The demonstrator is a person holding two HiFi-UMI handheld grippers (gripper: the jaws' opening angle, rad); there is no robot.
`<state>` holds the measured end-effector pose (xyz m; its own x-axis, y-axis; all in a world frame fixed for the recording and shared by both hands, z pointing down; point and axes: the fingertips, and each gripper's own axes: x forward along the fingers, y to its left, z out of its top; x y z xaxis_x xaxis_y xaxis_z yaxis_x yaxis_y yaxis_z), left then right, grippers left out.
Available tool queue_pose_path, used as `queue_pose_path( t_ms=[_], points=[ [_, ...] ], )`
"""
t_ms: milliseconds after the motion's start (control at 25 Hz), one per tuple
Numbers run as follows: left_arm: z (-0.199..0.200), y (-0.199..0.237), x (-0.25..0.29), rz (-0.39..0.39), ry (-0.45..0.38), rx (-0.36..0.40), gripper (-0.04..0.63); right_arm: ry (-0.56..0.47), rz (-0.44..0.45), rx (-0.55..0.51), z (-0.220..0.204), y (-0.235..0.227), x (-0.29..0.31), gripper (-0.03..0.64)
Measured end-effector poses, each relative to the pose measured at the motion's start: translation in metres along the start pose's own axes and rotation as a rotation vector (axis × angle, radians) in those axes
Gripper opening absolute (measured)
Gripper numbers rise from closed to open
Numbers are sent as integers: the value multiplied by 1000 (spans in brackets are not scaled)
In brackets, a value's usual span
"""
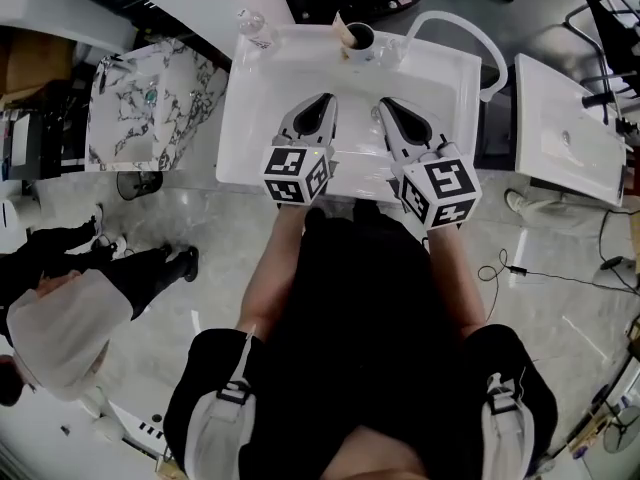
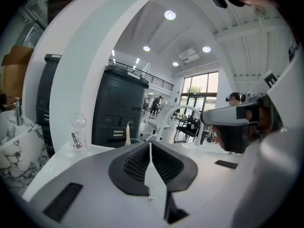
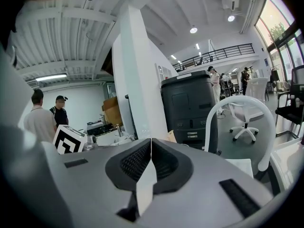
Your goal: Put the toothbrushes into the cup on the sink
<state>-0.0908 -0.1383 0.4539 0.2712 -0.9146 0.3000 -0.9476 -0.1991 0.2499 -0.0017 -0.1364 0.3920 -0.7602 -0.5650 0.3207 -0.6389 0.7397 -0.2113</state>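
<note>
A dark cup (image 1: 359,38) stands on the back rim of the white sink (image 1: 250,118), with a tan stick-like piece (image 1: 341,25) leaning out of it; I cannot tell if it is a toothbrush. The same tan piece (image 2: 127,134) shows past the left jaws. My left gripper (image 1: 324,101) and right gripper (image 1: 387,105) hover side by side over the basin, both pointing toward the cup. Each is shut with nothing between its jaws, as the left gripper (image 2: 150,144) and right gripper (image 3: 151,140) show in their own views. No loose toothbrush is visible.
A clear water bottle (image 1: 258,30) stands at the sink's back left corner. A white curved faucet (image 1: 470,30) arches at the back right. A marbled basin (image 1: 150,108) lies to the left, another white sink (image 1: 570,138) to the right. A person (image 1: 60,308) stands at lower left.
</note>
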Motion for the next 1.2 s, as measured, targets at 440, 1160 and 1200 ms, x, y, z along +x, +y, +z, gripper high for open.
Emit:
queue_pose_path(
  t_ms=[440, 1160, 1200],
  points=[
    [1, 32, -73, -63, 5, 13, 14, 39, -72, 67, -29, 72, 4, 31],
    [13, -8, -178, -277, -84, 50, 14, -91, -242, 44, -45, 159, -72, 31],
    [14, -11, -182, -285, -88, 52, 14, -95, -248, 38, -47, 161, -76, 31]
  ],
)
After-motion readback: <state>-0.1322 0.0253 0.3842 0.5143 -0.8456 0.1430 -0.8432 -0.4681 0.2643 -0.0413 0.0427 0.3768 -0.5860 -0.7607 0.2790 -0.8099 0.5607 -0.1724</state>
